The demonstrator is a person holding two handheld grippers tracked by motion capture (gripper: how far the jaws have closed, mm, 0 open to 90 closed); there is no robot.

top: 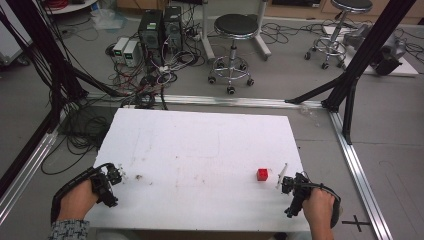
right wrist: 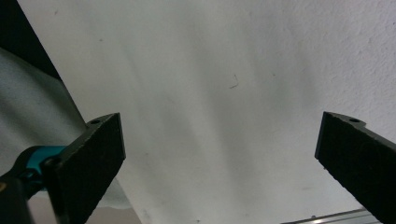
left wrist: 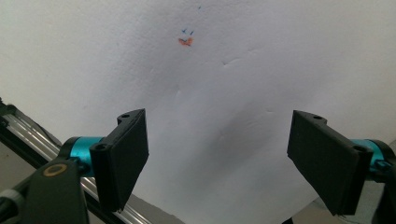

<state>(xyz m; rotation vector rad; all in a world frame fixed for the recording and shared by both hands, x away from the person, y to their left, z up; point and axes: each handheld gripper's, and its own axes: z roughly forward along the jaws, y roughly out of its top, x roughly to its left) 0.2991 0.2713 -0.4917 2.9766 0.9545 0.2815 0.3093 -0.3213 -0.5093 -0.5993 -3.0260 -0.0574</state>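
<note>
A small red cube [top: 262, 174] sits on the white table [top: 200, 150] toward its front right. My right gripper [top: 289, 184] hovers just right of the cube at the table's right edge, jaws wide open with nothing between them [right wrist: 219, 158]. At the front left corner my left gripper [top: 113, 176] rests over the table edge, also open and empty [left wrist: 217, 158]. In the left gripper view a small orange and blue mark [left wrist: 186, 40] shows on the white surface ahead of the jaws.
A thin white stick [top: 281, 175] lies between the cube and my right gripper. Faint brown stains [top: 138, 176] mark the table near the left gripper. Beyond the table stand two stools [top: 233, 30], computer boxes [top: 160, 27], tangled cables and black frame struts [top: 360, 55].
</note>
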